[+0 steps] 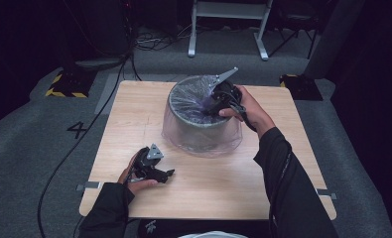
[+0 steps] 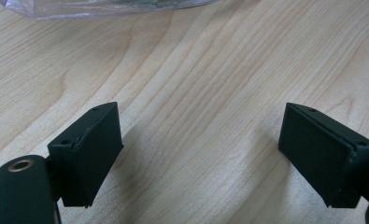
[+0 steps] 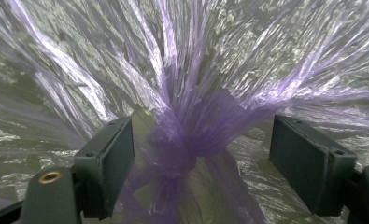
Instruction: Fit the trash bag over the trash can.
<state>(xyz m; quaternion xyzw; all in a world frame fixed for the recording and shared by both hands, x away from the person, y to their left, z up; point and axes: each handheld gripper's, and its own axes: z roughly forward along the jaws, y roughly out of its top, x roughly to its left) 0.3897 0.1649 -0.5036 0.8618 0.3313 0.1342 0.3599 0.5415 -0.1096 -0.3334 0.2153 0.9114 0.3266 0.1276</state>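
Table: light wood-grain top, smooth, faint satin sheen, fine streaky grain close up. Bin: grey, matt, looks like hard plastic. Bag lining it: thin translucent purple plastic film, glossy, crinkled, gathered into a darker twisted knot. Left gripper and right gripper: black matt pads, slightly grainy, plastic-looking, with a brass-coloured metal insert in the body. Sleeve: dark matt cloth. Floor: grey, rough carpet.
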